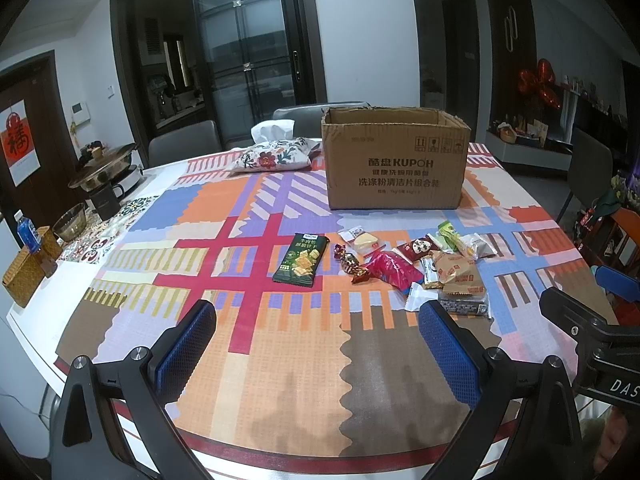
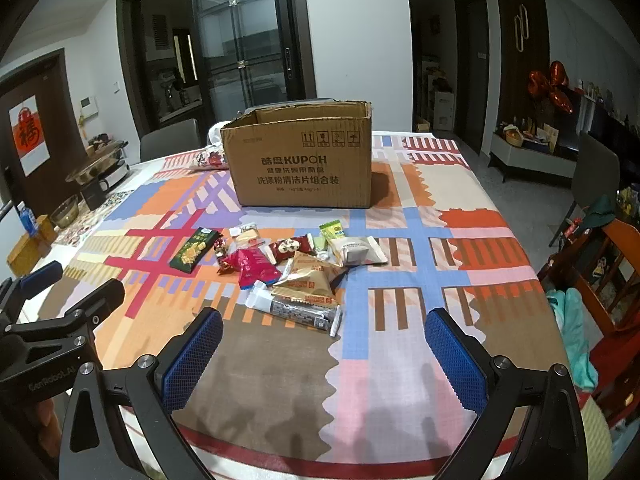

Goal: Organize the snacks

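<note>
Both grippers hover low over the near edge of the bench (image 1: 280,360), which is covered by a patchwork-print cloth. The left gripper (image 1: 318,344) has its jaws spread wide with nothing between them, and the right gripper (image 2: 324,354) is the same: jaws wide apart, holding nothing.

The snacks lie in a loose cluster near the middle of the bench, in front of an open cardboard box (image 1: 396,160) that stands toward the far edge. At the left end of the cluster, a little apart, lies a dark green cracker packet (image 1: 302,259). Just right of it are two foil-wrapped candies (image 1: 351,265) and a magenta packet (image 1: 394,270). A tan packet (image 2: 310,280) overlaps a dark bar with a white end (image 2: 298,311), the piece nearest the grippers. A white packet (image 2: 356,250) and a light green packet (image 2: 333,230) sit at the cluster's right end.

A floral tissue pouch (image 1: 272,156) rests left of the box. A lidded pot (image 1: 106,168) stands at the far left corner.
</note>
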Action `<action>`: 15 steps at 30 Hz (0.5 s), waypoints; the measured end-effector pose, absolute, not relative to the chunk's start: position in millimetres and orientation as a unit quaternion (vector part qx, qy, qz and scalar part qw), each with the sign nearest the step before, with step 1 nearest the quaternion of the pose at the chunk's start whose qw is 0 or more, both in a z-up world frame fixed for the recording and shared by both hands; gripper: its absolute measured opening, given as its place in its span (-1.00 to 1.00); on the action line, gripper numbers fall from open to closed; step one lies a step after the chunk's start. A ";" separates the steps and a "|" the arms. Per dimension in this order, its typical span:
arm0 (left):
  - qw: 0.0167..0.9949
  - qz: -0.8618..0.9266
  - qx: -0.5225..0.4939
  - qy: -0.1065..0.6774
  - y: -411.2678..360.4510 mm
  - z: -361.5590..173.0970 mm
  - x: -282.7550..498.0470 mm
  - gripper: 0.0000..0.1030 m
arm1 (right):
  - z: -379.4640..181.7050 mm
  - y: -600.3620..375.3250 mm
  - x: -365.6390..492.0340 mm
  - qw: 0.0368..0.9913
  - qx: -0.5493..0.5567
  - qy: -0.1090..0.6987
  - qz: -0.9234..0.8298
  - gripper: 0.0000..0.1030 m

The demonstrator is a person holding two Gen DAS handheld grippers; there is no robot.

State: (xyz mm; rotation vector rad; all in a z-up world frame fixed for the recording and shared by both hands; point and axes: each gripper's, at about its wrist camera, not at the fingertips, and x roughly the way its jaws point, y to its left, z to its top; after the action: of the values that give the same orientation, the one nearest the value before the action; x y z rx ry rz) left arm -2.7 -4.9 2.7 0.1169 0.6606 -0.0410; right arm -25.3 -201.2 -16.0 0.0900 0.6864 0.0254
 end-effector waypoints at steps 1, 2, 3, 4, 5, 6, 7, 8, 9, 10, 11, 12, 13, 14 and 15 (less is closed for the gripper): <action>0.944 -0.020 0.057 0.324 -4.7 2.6 -2.8 1.00 | -15.8 -201.4 -25.0 0.941 0.044 0.336 0.013 0.99; 0.944 -0.020 0.057 0.323 -4.1 2.3 -2.6 1.00 | -15.5 -201.3 -24.8 0.941 0.044 0.336 0.012 0.99; 0.944 -0.020 0.058 0.323 -4.4 2.4 -2.7 1.00 | -16.3 -201.2 -25.1 0.941 0.044 0.336 0.012 0.99; 0.944 -0.020 0.058 0.323 -4.7 2.4 -2.8 1.00 | -16.0 -201.5 -24.8 0.941 0.044 0.335 0.013 0.99; 0.944 -0.020 0.057 0.324 -4.1 2.3 -2.5 1.00 | -16.1 -201.5 -24.3 0.941 0.044 0.335 0.012 0.99; 0.944 -0.020 0.057 0.323 -4.9 2.5 -2.6 1.00 | -16.5 -202.4 -24.2 0.941 0.045 0.336 0.012 0.99; 0.944 -0.020 0.058 0.323 -4.8 2.5 -2.7 1.00 | -16.4 -202.5 -24.0 0.941 0.045 0.336 0.012 0.99; 0.944 -0.021 0.058 0.324 -4.2 2.4 -2.5 1.00 | -16.7 -202.1 -24.3 0.941 0.045 0.336 0.012 0.99; 0.944 -0.020 0.058 0.324 -4.5 2.4 -2.5 1.00 | -16.8 -202.9 -23.8 0.941 0.046 0.336 0.012 0.99; 0.944 -0.020 0.058 0.324 -4.7 2.4 -2.5 1.00 | -16.7 -203.0 -23.5 0.941 0.045 0.336 0.012 0.99; 0.944 -0.020 0.058 0.324 -4.3 2.3 -2.5 1.00 | -17.1 -203.0 -23.6 0.941 0.045 0.336 0.012 0.99; 0.944 -0.020 0.058 0.324 -5.3 2.6 -2.6 1.00 | -17.1 -203.1 -23.3 0.940 0.046 0.337 0.012 0.99; 0.944 -0.020 0.058 0.324 -4.9 2.5 -2.7 1.00 | -17.4 -203.0 -23.4 0.941 0.045 0.336 0.012 0.99; 0.944 -0.020 0.058 0.324 -5.2 2.5 -2.8 1.00 | -17.6 -203.1 -23.4 0.941 0.046 0.336 0.012 0.99; 0.944 -0.020 0.058 0.324 -5.4 2.5 -2.7 1.00 | -17.7 -203.1 -23.3 0.941 0.046 0.336 0.012 0.99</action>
State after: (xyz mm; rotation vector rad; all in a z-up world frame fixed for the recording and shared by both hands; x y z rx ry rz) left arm -2.7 -5.4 2.5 0.1176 0.6602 -0.0414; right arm -23.3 -203.1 -17.7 0.0931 0.6860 0.0247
